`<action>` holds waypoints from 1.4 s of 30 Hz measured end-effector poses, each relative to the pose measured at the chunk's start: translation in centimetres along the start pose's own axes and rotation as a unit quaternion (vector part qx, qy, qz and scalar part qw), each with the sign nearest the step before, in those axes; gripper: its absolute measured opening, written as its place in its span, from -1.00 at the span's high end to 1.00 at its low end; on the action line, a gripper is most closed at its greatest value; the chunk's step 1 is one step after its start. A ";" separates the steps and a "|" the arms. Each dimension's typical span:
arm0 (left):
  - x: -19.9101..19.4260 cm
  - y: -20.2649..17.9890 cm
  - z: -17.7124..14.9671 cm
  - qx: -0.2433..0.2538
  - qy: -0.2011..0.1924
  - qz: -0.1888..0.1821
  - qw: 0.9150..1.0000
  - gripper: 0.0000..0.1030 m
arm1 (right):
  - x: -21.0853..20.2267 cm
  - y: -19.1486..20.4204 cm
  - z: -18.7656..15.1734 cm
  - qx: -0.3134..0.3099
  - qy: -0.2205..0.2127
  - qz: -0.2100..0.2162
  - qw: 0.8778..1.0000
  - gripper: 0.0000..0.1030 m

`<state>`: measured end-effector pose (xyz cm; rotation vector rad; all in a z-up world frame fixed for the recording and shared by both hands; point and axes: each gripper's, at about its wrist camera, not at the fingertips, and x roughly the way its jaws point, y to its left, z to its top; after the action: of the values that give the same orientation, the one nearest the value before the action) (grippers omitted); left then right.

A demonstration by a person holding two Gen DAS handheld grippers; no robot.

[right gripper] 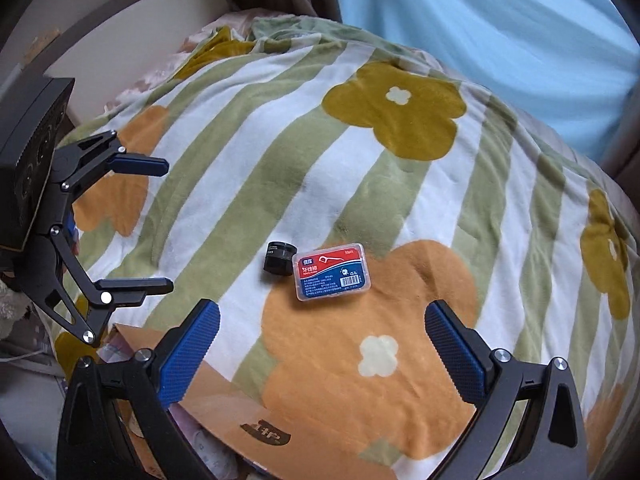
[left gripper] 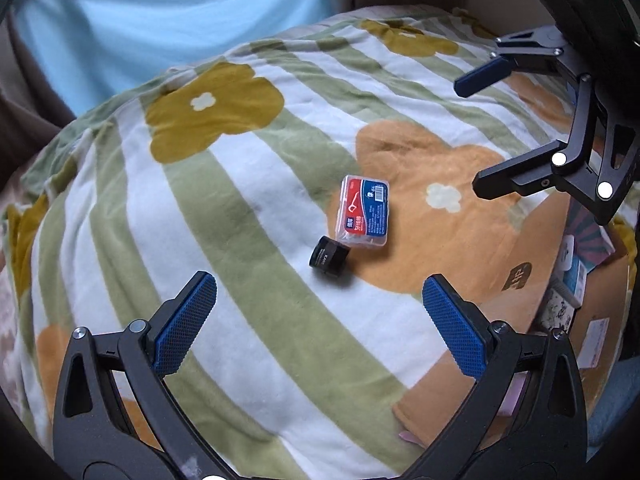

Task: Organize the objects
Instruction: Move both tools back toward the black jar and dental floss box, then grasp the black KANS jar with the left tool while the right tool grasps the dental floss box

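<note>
Left wrist view: the left claw (left gripper: 320, 322) is seen with its blue-padded fingers held wide apart and nothing between them, raised above a bed covered by a striped blanket (left gripper: 240, 208) printed with yellow and orange flowers. A small clear floss-pick box (left gripper: 364, 211) with a red and blue label is laid flat on the blanket, partly on an orange flower, and a short black cylinder (left gripper: 329, 258) is found lying on its side, touching or just beside the box's near corner. The right claw (left gripper: 476, 136) is seen at the upper right, also spread open and empty, well apart from both items. An open cardboard box (left gripper: 516, 304) with packets inside is placed at the bed's right edge. In the right wrist view, the same floss-pick box (right gripper: 331, 272) and black cylinder (right gripper: 280, 258) are shown ahead of the open right claw (right gripper: 322, 344), with the left claw (right gripper: 166, 226) hovering at the left and the cardboard box (right gripper: 240, 412) lying below.
</note>
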<state>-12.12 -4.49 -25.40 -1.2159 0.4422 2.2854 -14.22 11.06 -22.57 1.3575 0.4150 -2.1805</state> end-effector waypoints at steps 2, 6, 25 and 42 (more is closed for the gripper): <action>2.0 0.0 -0.2 0.021 0.006 -0.013 1.000 -0.99 | 1.7 0.1 0.4 -0.023 0.017 -0.002 1.000 -0.99; 5.7 0.1 -0.5 0.046 0.022 -0.026 0.998 -0.96 | 5.3 0.1 0.6 -0.050 0.050 -0.003 0.997 -0.99; 14.0 1.1 0.1 0.073 0.062 -0.066 0.993 -0.49 | 14.7 -1.2 0.6 -0.063 0.134 -0.001 0.989 -0.98; 14.7 0.4 0.3 0.083 0.066 -0.095 0.990 0.29 | 14.5 -2.0 -0.1 -0.053 0.124 0.018 0.991 -0.49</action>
<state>-19.48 -0.54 -37.45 -1.2723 0.5309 1.9746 -20.39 8.78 -35.61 1.5697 0.5849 -1.9371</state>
